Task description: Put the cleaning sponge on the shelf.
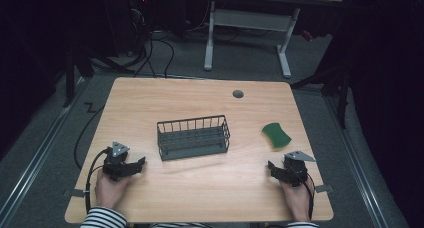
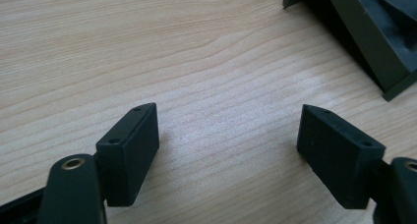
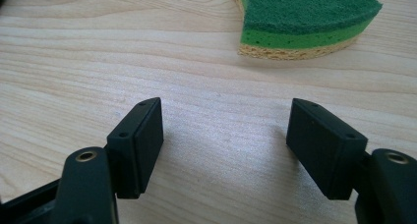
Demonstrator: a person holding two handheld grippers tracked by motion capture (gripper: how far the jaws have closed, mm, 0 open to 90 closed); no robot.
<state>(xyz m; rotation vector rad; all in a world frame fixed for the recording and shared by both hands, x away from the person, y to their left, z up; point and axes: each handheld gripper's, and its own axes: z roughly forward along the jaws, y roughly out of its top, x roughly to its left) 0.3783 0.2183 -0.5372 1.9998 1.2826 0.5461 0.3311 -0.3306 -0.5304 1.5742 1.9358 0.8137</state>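
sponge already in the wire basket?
No, the green sponge lies on the bare table to the right of the wire basket, apart from it.

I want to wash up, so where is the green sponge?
In the high view the green sponge lies on the table's right side, right of the wire basket, just beyond the right gripper.

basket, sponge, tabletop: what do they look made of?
Basket: thin dark grey wire bars above solid lower walls, probably coated metal; matte, no glint. Plastic can't be ruled out.
Sponge: layered foam, with a fibrous dark green scouring pad on top, bright green in the middle and a tan porous base.
Tabletop: pale wood-grain pattern, smooth with a soft sheen; likely laminate rather than solid wood.
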